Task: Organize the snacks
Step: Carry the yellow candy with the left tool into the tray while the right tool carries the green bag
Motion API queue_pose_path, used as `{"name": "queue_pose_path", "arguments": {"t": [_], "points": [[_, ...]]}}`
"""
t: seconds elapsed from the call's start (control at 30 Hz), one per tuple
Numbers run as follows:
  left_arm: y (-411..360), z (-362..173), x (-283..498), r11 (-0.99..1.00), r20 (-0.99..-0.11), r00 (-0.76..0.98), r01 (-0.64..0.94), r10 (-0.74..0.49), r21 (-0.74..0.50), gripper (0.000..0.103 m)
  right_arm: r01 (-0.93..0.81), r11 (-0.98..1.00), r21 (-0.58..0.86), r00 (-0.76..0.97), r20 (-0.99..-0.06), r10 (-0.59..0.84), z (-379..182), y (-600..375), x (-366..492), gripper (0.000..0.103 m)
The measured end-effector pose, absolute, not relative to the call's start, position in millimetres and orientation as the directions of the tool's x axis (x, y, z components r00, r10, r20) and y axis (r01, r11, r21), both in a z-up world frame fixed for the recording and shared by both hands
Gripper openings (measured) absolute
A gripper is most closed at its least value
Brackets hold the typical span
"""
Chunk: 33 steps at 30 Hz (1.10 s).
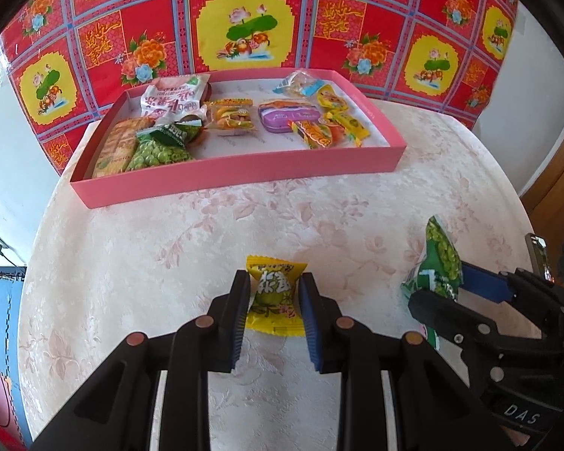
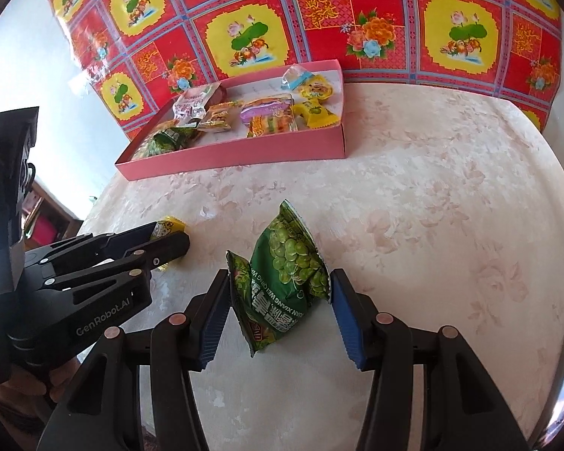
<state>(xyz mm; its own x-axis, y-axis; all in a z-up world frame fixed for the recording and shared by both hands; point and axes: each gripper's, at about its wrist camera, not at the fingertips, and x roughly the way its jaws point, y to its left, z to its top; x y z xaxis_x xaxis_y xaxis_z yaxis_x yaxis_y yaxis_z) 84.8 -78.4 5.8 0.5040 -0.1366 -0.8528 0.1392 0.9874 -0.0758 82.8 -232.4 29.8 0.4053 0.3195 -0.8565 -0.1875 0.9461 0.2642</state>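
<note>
My left gripper [image 1: 274,293] is shut on a small yellow candy packet [image 1: 275,314], held just above the pale floral tablecloth. To its right, my right gripper [image 1: 438,282] is shut on a green pea-snack bag [image 1: 441,259]. In the right wrist view that green bag [image 2: 285,274] sits squeezed between the blue pads of the right gripper [image 2: 280,282], and the left gripper [image 2: 169,236] shows at the left with the yellow packet [image 2: 167,227]. A pink box [image 1: 244,178] at the table's far side holds several snack packets.
The pink box [image 2: 244,158] stands against a red and yellow patterned cloth [image 1: 244,30] on the wall. The round table's edge [image 1: 30,282] curves off at left and right. A phone-like dark object [image 1: 537,251] lies at the right edge. A hand [image 2: 56,379] grips the left tool.
</note>
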Motion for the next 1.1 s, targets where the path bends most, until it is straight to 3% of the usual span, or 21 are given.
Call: {"name": "queue_pose_path", "arguments": {"t": [1.1], "points": [[-71,18,91,0.981,-0.847,0.499,0.152,-0.182,-0.122,0.026,-0.217,0.938,0.268,0.389,-0.858,0.335,37,-223,95,0.052]]}}
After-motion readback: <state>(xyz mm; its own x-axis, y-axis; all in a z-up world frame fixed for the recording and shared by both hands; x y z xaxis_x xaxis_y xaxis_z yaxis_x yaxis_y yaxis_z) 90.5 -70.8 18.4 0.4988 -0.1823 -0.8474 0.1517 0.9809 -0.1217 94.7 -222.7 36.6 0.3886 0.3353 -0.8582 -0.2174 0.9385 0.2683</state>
